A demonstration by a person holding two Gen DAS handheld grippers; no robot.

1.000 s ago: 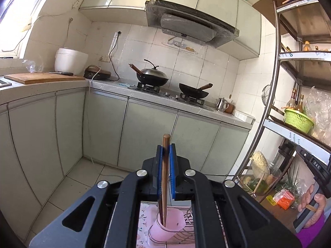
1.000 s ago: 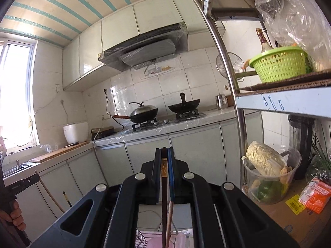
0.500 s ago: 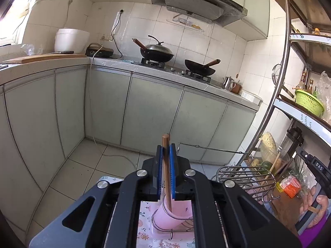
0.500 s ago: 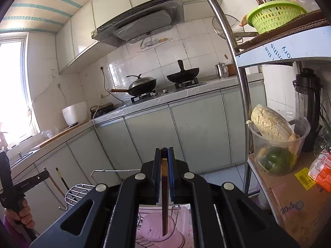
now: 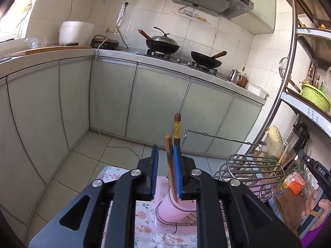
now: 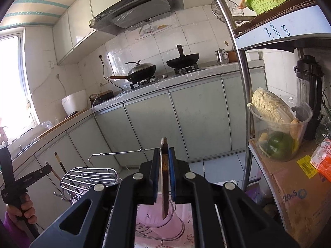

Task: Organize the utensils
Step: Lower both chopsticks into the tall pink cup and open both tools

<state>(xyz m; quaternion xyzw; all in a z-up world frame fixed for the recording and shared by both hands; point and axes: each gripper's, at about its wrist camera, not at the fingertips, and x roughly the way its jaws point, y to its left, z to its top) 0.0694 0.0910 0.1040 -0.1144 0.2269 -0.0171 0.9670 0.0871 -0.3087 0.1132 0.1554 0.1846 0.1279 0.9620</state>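
Note:
My left gripper (image 5: 166,150) is open. A brown chopstick (image 5: 170,161) leans against its right pad, lower end in the pink cup (image 5: 172,207). A second chopstick (image 5: 177,127) with a gold band stands just behind it. My right gripper (image 6: 164,155) has its jaws slightly apart around a dark chopstick (image 6: 164,177) whose tip is in the pink cup (image 6: 157,217); no firm grip shows. The cup sits in a wire holder (image 6: 165,232) on a floral cloth (image 5: 142,223).
A wire dish rack (image 5: 248,169) stands right of the cup. A metal shelf (image 6: 242,82) at the right holds a tub of vegetables (image 6: 277,124), a blender and a green basket (image 5: 315,97). Grey cabinets and a stove with two woks (image 5: 163,44) lie behind.
Both grippers lowered over the pink cup. The left jaws opened and let go of the chopstick; the right jaws parted slightly, its chopstick tip now in the cup.

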